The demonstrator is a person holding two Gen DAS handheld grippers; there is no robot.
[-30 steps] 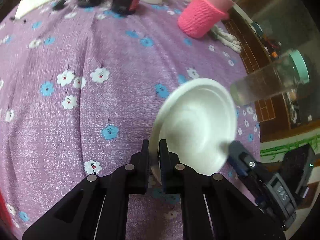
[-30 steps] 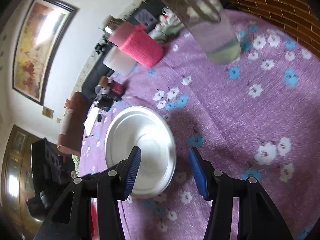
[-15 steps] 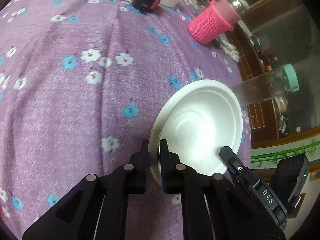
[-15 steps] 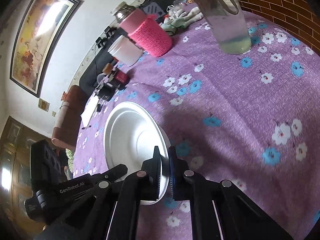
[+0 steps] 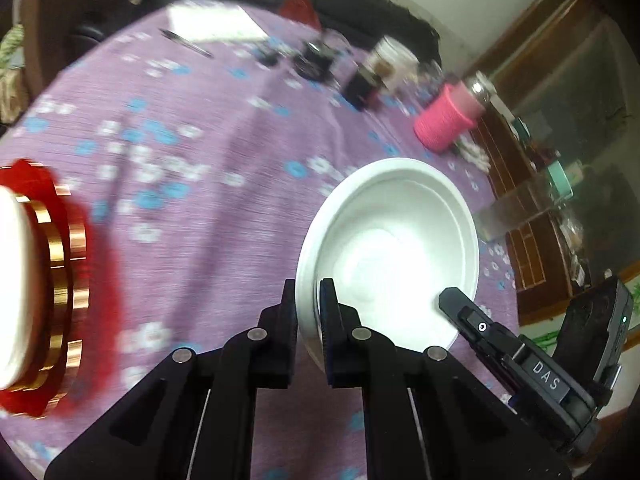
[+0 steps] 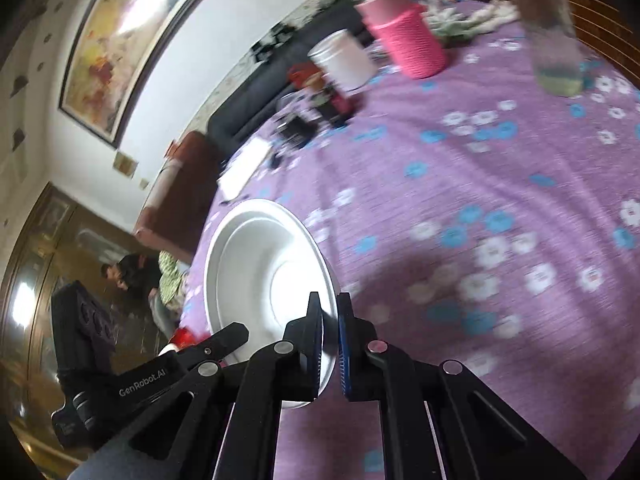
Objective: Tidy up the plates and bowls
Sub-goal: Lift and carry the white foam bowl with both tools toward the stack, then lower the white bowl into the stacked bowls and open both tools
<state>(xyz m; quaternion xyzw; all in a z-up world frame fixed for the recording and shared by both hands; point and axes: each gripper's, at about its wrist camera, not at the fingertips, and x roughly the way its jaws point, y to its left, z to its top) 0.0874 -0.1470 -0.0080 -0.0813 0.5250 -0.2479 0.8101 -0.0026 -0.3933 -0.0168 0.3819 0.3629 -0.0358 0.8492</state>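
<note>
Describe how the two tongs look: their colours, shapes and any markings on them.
Both tongs are black plastic frames of angular, triangular struts with round silver rivets. The left tongs have black fingers. The right tongs have blue ribbed pads. In the left wrist view the right one's side shows white "DAS" lettering; in the right wrist view the left one's side reads "GenRobot.AI". No cables show.

pink knitted cup (image 5: 448, 122), notepad (image 5: 214, 24) — floral tablecloth (image 5: 208, 208)

Right gripper (image 6: 329, 322) clamps white bowl (image 6: 264, 280) rim; left gripper (image 6: 224, 336) opposite.
</note>
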